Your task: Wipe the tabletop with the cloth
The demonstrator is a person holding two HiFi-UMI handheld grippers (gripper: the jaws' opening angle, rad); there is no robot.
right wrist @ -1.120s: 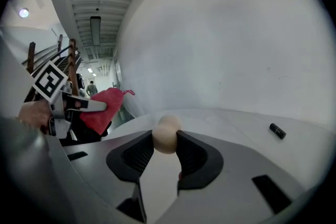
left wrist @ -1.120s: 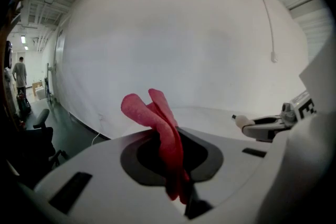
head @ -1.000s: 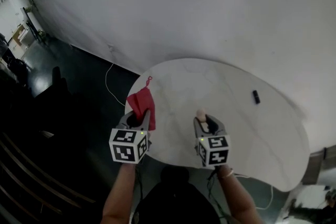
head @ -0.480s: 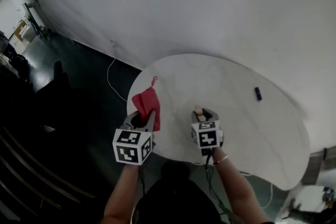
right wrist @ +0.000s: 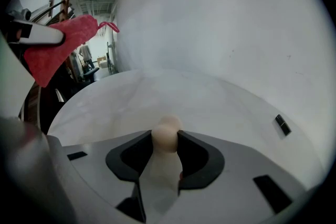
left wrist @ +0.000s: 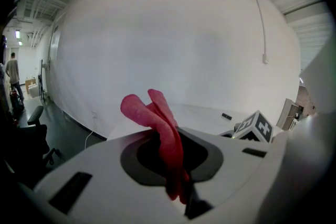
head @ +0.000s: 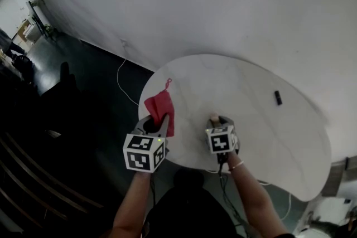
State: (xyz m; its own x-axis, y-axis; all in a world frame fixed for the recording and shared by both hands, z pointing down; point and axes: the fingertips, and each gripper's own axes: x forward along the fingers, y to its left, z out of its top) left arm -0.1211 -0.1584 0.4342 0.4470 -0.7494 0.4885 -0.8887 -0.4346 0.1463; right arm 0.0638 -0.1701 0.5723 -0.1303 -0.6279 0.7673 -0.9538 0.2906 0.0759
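A red cloth (head: 160, 110) hangs bunched over the left end of the white oval tabletop (head: 256, 120). My left gripper (head: 158, 123) is shut on it, and folds of the cloth (left wrist: 159, 122) stick up between the jaws of this gripper (left wrist: 169, 150). My right gripper (head: 218, 122) is over the table's near edge, shut on a pale cream object with a rounded top (head: 213, 119). In the right gripper view that object (right wrist: 166, 136) sits pinched between the jaws of the gripper (right wrist: 166, 150), and the cloth (right wrist: 59, 49) shows at upper left.
A small black object (head: 278, 97) lies on the far right part of the table, apart from both grippers. Dark floor with a white cable (head: 124, 76) lies to the left. A curved white wall (head: 212, 3) rises behind the table. A person (left wrist: 11, 75) stands far off.
Both grippers have drifted slightly right in the head view. The right gripper's marker cube has turned and moved a little farther over the table edge. Both grips stay the same.
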